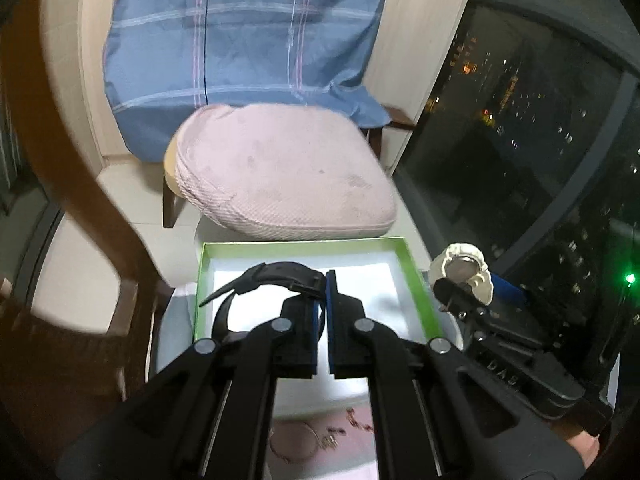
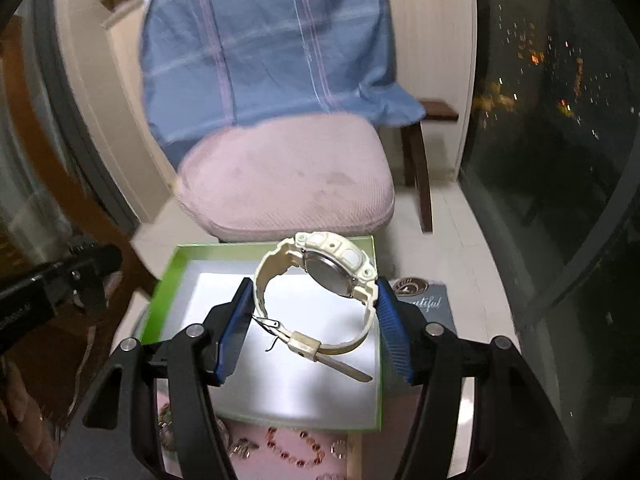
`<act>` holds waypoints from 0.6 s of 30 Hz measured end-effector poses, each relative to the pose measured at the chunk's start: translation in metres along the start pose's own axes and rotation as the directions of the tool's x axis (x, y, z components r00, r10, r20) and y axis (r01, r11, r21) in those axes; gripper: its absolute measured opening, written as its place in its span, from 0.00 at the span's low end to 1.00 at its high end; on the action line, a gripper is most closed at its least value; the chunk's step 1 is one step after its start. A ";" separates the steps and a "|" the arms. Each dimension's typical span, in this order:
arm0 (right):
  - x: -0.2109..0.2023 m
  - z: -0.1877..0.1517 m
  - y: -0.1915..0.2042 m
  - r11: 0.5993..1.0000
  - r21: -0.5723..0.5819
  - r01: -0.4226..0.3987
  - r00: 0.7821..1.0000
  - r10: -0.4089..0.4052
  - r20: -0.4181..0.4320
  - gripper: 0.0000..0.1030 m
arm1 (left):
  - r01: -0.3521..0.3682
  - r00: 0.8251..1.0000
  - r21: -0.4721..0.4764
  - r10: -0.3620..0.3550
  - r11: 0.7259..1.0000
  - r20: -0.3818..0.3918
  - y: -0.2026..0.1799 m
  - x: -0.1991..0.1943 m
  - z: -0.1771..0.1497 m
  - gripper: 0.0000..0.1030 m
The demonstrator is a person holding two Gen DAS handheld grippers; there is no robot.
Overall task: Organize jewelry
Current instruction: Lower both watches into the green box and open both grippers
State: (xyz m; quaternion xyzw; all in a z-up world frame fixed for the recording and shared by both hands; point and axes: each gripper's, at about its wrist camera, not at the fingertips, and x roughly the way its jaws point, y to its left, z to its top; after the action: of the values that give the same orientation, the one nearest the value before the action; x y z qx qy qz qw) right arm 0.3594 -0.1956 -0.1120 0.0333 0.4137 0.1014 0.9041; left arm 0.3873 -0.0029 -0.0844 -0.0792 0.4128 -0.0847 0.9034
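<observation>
My left gripper is shut on the strap of a black watch, which hangs to the left over the green-rimmed box. My right gripper is shut on a cream-white watch, with the blue pads pressing the band's two sides above the same green box with its white floor. In the left wrist view the white watch and the right gripper show at the box's right edge. The left gripper appears at the left of the right wrist view.
A chair with a pink cushion and a blue checked cloth stands just behind the box. Bracelets and chains lie on a pink mat in front of it. A grey card lies right of the box. Dark window glass is on the right.
</observation>
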 end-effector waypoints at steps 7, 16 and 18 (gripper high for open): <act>0.084 0.006 -0.017 0.997 0.068 0.026 0.985 -0.014 -0.170 0.58 | -0.022 0.981 -0.040 0.014 0.999 -0.196 0.025 0.104 0.000 0.04; 0.117 -0.001 -0.002 0.999 -0.009 0.041 0.971 -0.042 -0.237 0.58 | -0.064 0.941 -0.068 0.038 0.996 -0.336 0.041 0.163 -0.037 0.05; 0.116 -0.003 -0.001 1.000 -0.005 0.030 0.970 -0.030 -0.239 0.58 | -0.068 0.940 -0.063 0.043 0.996 -0.339 0.043 0.165 -0.040 0.06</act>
State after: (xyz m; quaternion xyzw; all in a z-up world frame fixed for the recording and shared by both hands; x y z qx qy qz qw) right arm 0.4315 -0.1718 -0.2003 0.0141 0.5200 0.0911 0.8492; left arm 0.4666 0.0004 -0.2403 -0.0850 0.5664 -0.0564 0.8178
